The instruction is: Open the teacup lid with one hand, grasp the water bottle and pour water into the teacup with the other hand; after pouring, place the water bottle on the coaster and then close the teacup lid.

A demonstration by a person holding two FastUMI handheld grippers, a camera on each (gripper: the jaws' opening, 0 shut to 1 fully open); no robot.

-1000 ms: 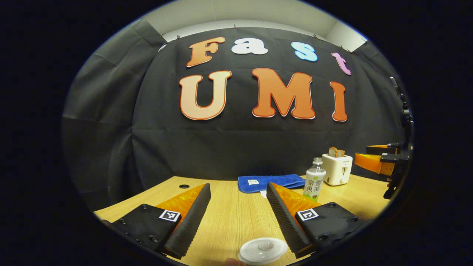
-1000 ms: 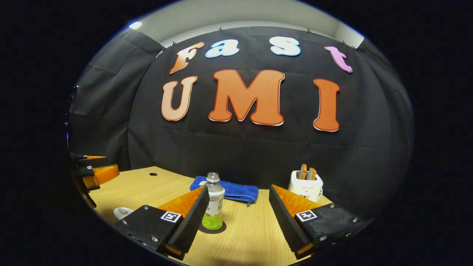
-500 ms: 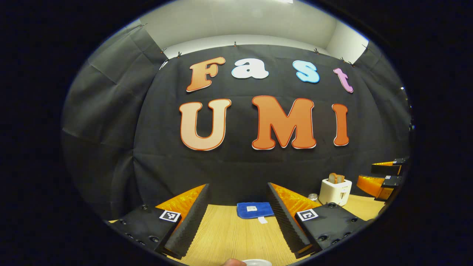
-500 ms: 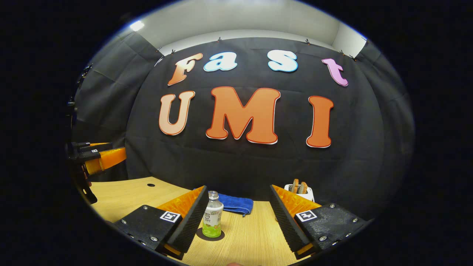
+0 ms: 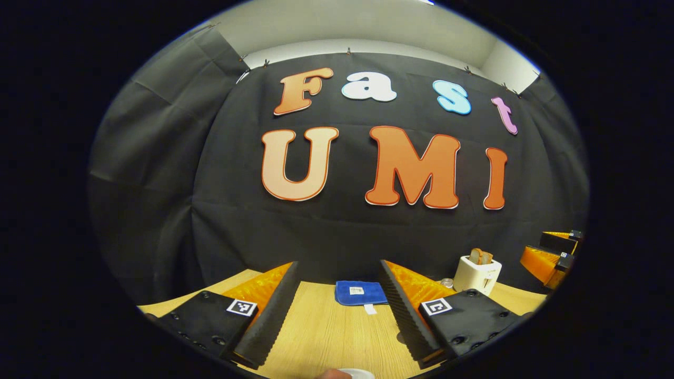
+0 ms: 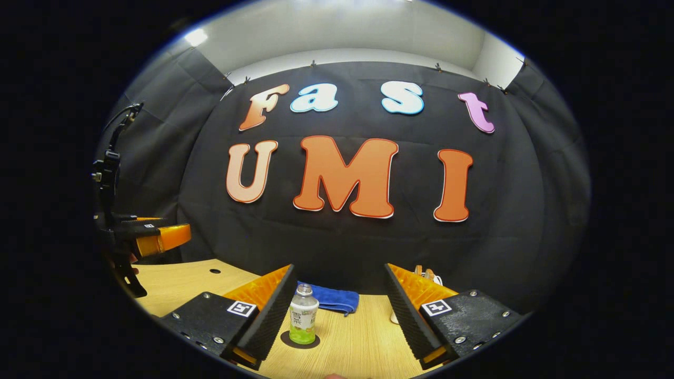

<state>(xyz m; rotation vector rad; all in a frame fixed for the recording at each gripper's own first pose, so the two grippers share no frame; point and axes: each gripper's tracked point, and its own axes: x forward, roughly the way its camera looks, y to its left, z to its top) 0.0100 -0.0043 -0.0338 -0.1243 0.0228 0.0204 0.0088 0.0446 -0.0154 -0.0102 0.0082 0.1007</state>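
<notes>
lid (image 5: 357, 374) slipped to bottom edge | water bottle (image 6: 304, 321) on coaster (image 6: 300, 339), receded | both jaws wide, empty | task looks finished, withdrawing

Both gripper views low over table (image 5: 326, 331), facing the back wall — sharing blue towel (image 6: 331, 297), toaster (image 5: 476, 273).

- The water bottle (image 6: 304, 321) is small and clear, with a pale label around its middle and green liquid low inside. It stands upright and has no cap on its neck.
- The coaster (image 6: 299, 340) is a dark round disc lying flat on the bench, directly under the bottle.
- The teacup lid (image 5: 357, 374) is white, a sliver at the bottom edge of the left gripper view.
</notes>
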